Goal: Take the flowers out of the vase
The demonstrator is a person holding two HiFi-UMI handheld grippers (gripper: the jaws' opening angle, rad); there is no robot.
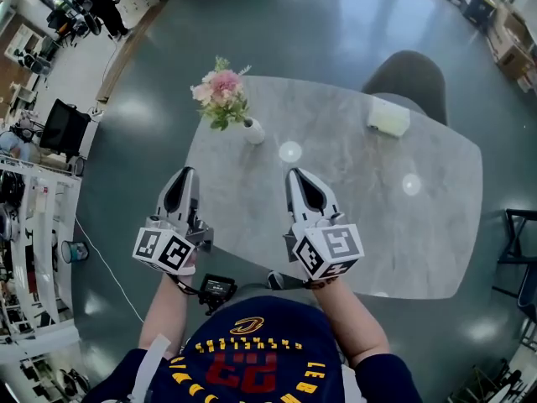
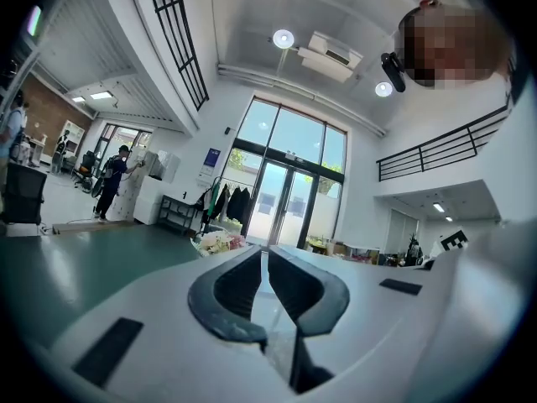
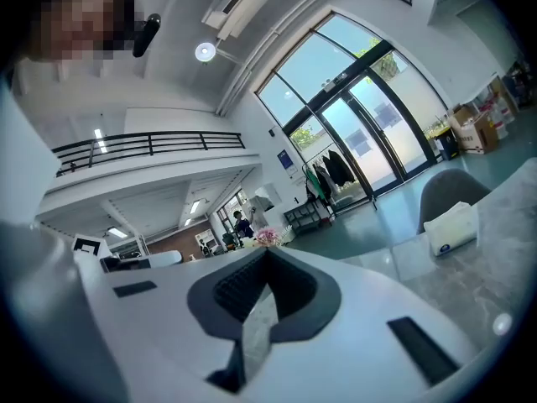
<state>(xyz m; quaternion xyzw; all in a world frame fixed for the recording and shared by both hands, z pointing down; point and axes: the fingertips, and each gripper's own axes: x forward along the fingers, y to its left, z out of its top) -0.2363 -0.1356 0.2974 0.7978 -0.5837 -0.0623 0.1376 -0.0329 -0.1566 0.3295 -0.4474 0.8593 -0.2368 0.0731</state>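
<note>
Indoors, marble table [image 1: 403,225], vase [image 1: 253,131] w/ flowers [image 1: 220,91], teal floor [image 1: 143,141], L tool [image 1: 185,175] & R tool [image 1: 295,176] pressed together.

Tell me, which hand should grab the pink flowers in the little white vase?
Probably left. The pink flowers lean toward the left gripper, which points nearly at them. The right gripper sits nearer the little white vase. Both are shut.

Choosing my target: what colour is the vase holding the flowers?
White. The vase shows best in the head view.
</note>
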